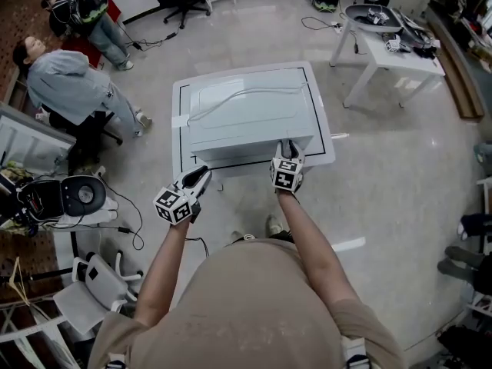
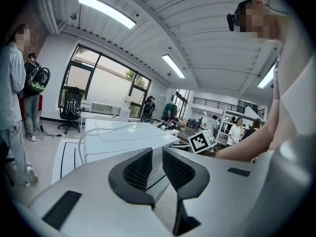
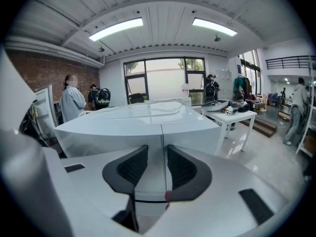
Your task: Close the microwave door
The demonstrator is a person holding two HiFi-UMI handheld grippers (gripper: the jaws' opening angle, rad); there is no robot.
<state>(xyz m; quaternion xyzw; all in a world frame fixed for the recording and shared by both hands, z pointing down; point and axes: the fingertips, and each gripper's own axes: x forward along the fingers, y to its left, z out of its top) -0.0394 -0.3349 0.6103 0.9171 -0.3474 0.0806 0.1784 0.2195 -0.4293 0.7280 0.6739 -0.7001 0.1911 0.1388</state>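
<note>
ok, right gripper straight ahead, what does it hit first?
The microwave front, about at the vertical seam. The right gripper looks nearly against it already; exact gap is unclear.

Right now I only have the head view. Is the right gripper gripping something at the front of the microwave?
Observer: No. In the right gripper view the right gripper has its fingers slightly apart with nothing between them.
Operator: What faces it?
Observer: The microwave front, which looks flush; its vertical seam shows in the gap.
Operator: And the left one?
Observer: The left gripper is empty too, fingers apart, short of the microwave.
</note>
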